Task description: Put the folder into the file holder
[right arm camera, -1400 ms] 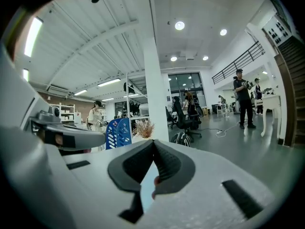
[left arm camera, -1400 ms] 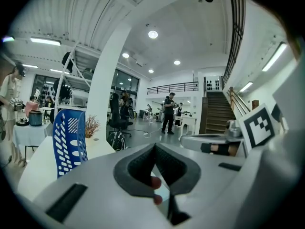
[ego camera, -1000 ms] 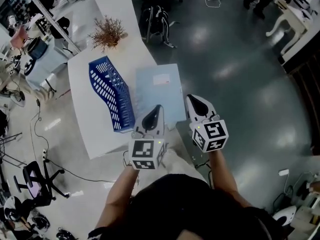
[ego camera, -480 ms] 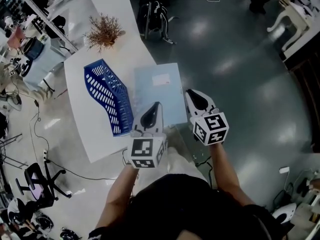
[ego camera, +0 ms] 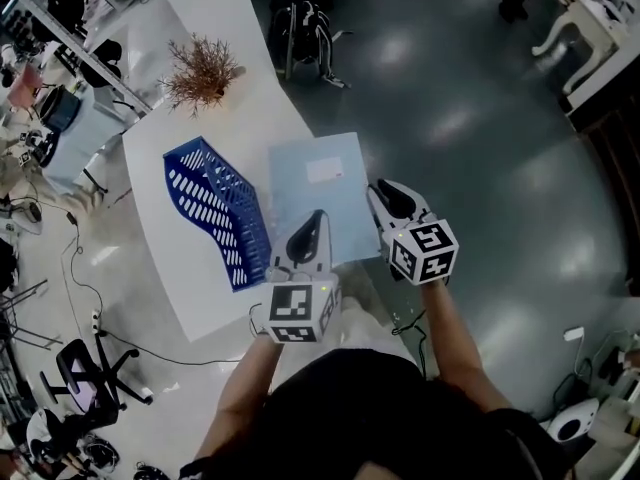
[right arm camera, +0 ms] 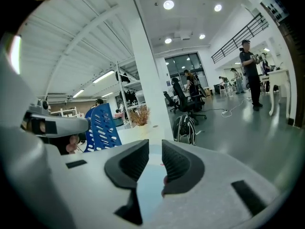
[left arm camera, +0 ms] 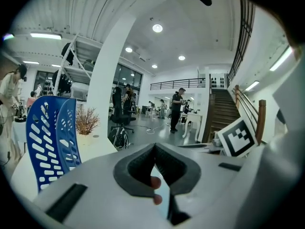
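Observation:
A pale blue folder (ego camera: 315, 183) lies flat on the white table (ego camera: 195, 303). A blue slotted file holder (ego camera: 215, 213) lies on its side to the folder's left. My left gripper (ego camera: 314, 218) is over the folder's near edge, its jaws shut tip to tip (left arm camera: 154, 145) with nothing seen between them. My right gripper (ego camera: 379, 192) sits at the folder's near right corner. Its jaws (right arm camera: 155, 147) have just been opening and stand a little apart. The folder (right arm camera: 147, 175) shows through the gap, not pinched. The holder (right arm camera: 100, 123) stands left of both grippers (left arm camera: 50, 137).
A dried plant (ego camera: 200, 68) stands on the table beyond the holder. A black backpack (ego camera: 300, 33) lies on the dark floor past the table's far edge. An office chair (ego camera: 85, 378) is on the floor at lower left. People stand far off in the hall.
Both grippers have edged forward and down over the folder's near edge. The folder and the file holder lie where they were.

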`<action>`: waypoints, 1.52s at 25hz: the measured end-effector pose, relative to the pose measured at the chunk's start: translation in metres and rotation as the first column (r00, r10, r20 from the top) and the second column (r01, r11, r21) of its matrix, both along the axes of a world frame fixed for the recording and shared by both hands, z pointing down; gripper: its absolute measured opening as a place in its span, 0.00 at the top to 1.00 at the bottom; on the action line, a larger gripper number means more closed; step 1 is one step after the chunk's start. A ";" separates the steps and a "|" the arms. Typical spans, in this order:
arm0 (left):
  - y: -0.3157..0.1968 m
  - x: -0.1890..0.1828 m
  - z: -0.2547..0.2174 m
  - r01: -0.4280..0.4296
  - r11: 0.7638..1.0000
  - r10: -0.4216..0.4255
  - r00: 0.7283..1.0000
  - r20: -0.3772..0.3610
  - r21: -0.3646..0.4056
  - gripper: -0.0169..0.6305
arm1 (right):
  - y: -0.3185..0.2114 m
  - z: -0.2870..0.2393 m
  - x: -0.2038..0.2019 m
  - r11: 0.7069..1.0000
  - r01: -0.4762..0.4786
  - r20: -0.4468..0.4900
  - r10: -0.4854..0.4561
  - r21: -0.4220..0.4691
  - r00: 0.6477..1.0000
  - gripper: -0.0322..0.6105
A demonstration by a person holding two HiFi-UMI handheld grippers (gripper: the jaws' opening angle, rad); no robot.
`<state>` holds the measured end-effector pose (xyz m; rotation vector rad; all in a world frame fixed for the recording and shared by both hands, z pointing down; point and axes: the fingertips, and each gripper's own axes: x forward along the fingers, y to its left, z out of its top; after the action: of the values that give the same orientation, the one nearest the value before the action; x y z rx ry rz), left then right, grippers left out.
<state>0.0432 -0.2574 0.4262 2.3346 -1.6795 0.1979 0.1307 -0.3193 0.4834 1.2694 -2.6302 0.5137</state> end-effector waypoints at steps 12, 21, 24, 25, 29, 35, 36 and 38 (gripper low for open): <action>-0.026 -0.004 0.018 0.009 1.000 -0.009 1.000 -0.016 -0.022 0.97 | -0.038 0.037 -0.003 0.994 0.005 0.048 0.000 -0.105 0.999 0.78; -0.046 -0.005 0.034 -0.010 0.999 0.009 1.000 -0.021 -0.044 0.96 | -0.060 0.073 -0.010 0.981 0.031 0.056 -0.020 -0.191 0.998 0.76; -0.053 -0.005 0.038 -0.006 0.998 0.004 0.999 -0.037 -0.057 0.97 | -0.067 0.084 -0.013 0.974 0.040 0.061 -0.027 -0.222 0.998 0.71; -0.054 -0.005 0.039 -0.005 0.998 0.002 0.999 -0.043 -0.062 0.96 | -0.070 0.088 -0.013 0.972 0.042 0.062 -0.029 -0.231 0.998 0.71; -0.060 -0.002 0.047 -0.026 0.997 0.023 0.999 -0.042 -0.075 0.96 | -0.077 0.104 -0.015 0.959 0.056 0.090 -0.032 -0.279 0.995 0.68; -0.066 0.002 0.059 -0.048 0.995 0.045 0.998 -0.042 -0.092 0.96 | -0.083 0.125 -0.017 0.939 0.084 0.112 -0.049 -0.333 0.993 0.63; -0.067 0.002 0.060 -0.049 0.995 0.046 0.998 -0.041 -0.091 0.96 | -0.084 0.128 -0.018 0.935 0.089 0.117 -0.052 -0.343 0.992 0.63; -0.068 0.002 0.064 -0.051 0.994 0.048 0.998 -0.038 -0.095 0.96 | -0.086 0.134 -0.019 0.926 0.099 0.131 -0.054 -0.363 0.990 0.61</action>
<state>0.0447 -0.3257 0.4906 2.2972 -1.5615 0.2399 0.1120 -0.4051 0.6177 1.0412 -2.4975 1.0418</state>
